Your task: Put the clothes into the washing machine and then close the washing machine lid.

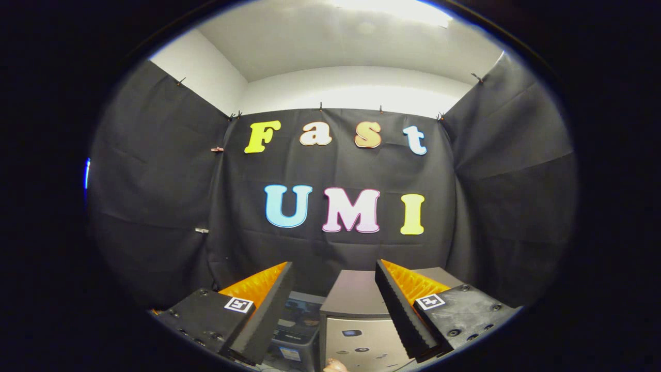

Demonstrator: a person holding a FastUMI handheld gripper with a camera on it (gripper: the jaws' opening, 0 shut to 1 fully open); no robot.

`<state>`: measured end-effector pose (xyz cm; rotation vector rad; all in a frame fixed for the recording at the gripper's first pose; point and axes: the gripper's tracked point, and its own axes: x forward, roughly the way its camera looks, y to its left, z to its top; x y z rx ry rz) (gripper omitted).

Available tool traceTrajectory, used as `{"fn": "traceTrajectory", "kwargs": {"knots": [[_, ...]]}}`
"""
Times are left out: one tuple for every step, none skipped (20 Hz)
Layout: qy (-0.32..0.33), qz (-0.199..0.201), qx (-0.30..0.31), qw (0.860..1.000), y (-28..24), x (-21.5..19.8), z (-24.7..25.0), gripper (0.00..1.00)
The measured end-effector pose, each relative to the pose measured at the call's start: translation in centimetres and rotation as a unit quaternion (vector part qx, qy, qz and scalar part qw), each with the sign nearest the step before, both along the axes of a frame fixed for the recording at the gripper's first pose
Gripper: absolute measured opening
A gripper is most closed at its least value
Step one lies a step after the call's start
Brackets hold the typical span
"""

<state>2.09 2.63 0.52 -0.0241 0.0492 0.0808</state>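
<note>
Claw (334, 268) is spread wide, fingers well apart and gripping nothing, raised level toward the black cloth wall (155, 181). Left to right: a dark storage bin (302, 323) sits between and below the fingers, beside the left finger; the grey washing machine (356, 310) stands just right of it, its top surface lying between the fingers, ahead of them.

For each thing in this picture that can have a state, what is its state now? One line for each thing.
gripper: open, fingers wide apart, nothing between them.
washing machine: just beyond the fingers, top lid looks closed flat.
dark bin: beside the machine, open on top; contents too unclear to name.
</note>
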Motion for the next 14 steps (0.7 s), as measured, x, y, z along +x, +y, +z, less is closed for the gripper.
{"fn": "traceTrajectory", "kwargs": {"knots": [[-0.003, -0.008, 0.003, 1.0, -0.6, -0.2, 0.2, 0.97], [-0.008, -0.019, 0.006, 1.0, -1.4, -0.7, 0.6, 0.97], [-0.012, -0.031, 0.01, 0.999, -2.2, -1.0, 1.0, 0.96], [-0.016, -0.04, 0.014, 0.999, -2.9, -1.3, 1.2, 0.96], [-0.019, -0.046, 0.017, 0.999, -3.3, -1.8, 1.3, 0.96], [-0.023, -0.05, 0.017, 0.998, -3.6, -2.3, 1.4, 0.96], [-0.027, -0.053, 0.017, 0.998, -3.9, -2.5, 1.7, 0.96], [-0.03, -0.054, 0.016, 0.998, -4.1, -2.7, 1.9, 0.96], [-0.032, -0.056, 0.014, 0.998, -4.4, -3.0, 2.0, 0.96], [-0.033, -0.058, 0.012, 0.998, -4.7, -3.2, 2.1, 0.96], [-0.034, -0.061, 0.009, 0.998, -5.1, -3.3, 2.0, 0.96], [-0.033, -0.063, 0.008, 0.997, -5.4, -3.3, 2.0, 0.96], [-0.032, -0.064, 0.009, 0.997, -5.4, -3.2, 2.0, 0.96], [-0.031, -0.065, 0.011, 0.997, -5.5, -3.2, 2.0, 0.96]]}}
